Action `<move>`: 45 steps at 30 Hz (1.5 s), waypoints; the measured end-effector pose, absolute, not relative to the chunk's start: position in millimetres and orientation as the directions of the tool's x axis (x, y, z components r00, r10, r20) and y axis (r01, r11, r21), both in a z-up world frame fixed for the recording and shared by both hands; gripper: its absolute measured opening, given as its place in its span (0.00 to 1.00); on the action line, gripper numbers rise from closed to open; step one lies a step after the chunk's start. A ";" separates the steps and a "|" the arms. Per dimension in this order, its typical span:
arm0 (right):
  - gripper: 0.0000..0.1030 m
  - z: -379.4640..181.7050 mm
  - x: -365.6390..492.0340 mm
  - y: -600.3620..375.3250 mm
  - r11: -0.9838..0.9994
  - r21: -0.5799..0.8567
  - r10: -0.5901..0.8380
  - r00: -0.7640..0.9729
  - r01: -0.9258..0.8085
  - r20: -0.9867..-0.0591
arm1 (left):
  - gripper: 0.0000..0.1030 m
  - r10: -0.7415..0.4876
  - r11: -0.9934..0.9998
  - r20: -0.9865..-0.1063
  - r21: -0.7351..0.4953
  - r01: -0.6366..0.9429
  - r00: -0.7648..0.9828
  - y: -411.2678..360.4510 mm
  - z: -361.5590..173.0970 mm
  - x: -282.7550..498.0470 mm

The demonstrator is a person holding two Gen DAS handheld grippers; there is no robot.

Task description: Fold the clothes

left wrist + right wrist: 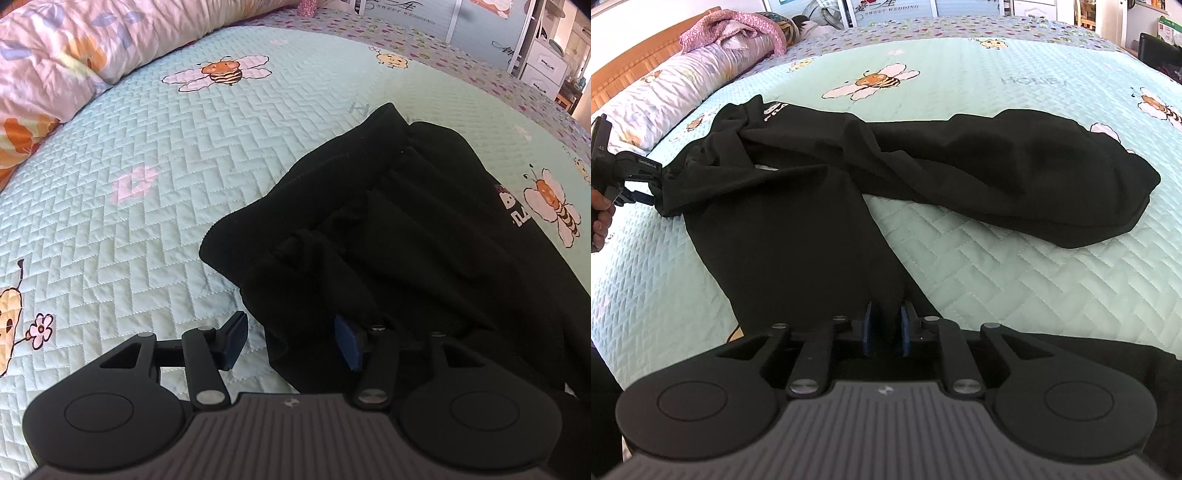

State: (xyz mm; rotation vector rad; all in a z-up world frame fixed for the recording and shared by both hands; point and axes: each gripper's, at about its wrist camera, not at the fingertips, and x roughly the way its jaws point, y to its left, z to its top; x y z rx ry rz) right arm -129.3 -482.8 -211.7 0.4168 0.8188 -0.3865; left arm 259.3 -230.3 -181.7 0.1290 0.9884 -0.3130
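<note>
**Left gripper** (291, 341): held low over the bed, tilted steeply down. Jaws stand apart, one blue pad over bare quilt, the other at the edge of the black cloth, with cloth lying partly between them; the pads do not press together on it. In the right wrist view this same gripper (646, 192) shows at the far left, at the bunched waist end of the garment, with a hand (600, 218) wrapped round its handle.

**Right gripper** (886, 325): also tilted down, at the near end of one trouser leg. Jaws narrowly parted; a ridge of black cloth stands between the blue pads. Whether the pads press on it cannot be told.

**Black trousers** (798, 229): soft matte knit, lying on the bed. One leg runs from the waist toward the right gripper, fairly flat; the other lies across toward the right side of the bed, rumpled and rounded at its end. White printed lettering near the waist. The left wrist view shows the gathered, pleated waistband (388, 206).

**Bedspread** (1015, 288): pale mint, quilted in a herringbone stitch, printed with cartoon bees and flowers; floral border at the far edge.

**Pillow** (55, 55): pink floral cotton, creased, along the bed's left side.
</note>
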 end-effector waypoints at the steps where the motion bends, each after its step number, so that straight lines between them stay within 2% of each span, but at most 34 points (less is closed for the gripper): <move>1: 0.19 -212.1 -129.1 -482.4 0.851 0.205 -0.169 0.623 0.483 -0.764 | 0.54 -0.200 0.947 -0.836 -0.032 0.319 0.511 -230.7 -181.4 258.7; 6: 0.26 -212.2 -127.8 -479.8 0.853 0.206 -0.166 0.625 0.479 -0.763 | 0.54 -0.198 0.947 -0.836 -0.027 0.321 0.513 -231.6 -180.8 258.5; 16: 0.30 -213.3 -127.9 -480.5 0.849 0.218 -0.163 0.631 0.482 -0.759 | 0.55 -0.190 0.946 -0.837 -0.015 0.325 0.513 -232.7 -183.8 259.2; 27: 0.47 -215.4 -124.8 -477.0 0.860 0.217 -0.156 0.643 0.462 -0.750 | 0.56 -0.177 0.942 -0.831 0.013 0.335 0.527 -236.3 -186.5 256.9; 41: 0.48 -213.5 -121.6 -482.2 0.860 0.187 -0.188 0.637 0.475 -0.748 | 0.62 -0.176 0.942 -0.839 0.008 0.336 0.515 -234.9 -192.7 262.1; 45: 0.54 -215.5 -120.7 -488.7 0.847 0.168 -0.219 0.620 0.504 -0.754 | 0.63 -0.171 0.942 -0.837 0.016 0.336 0.519 -236.0 -193.5 261.8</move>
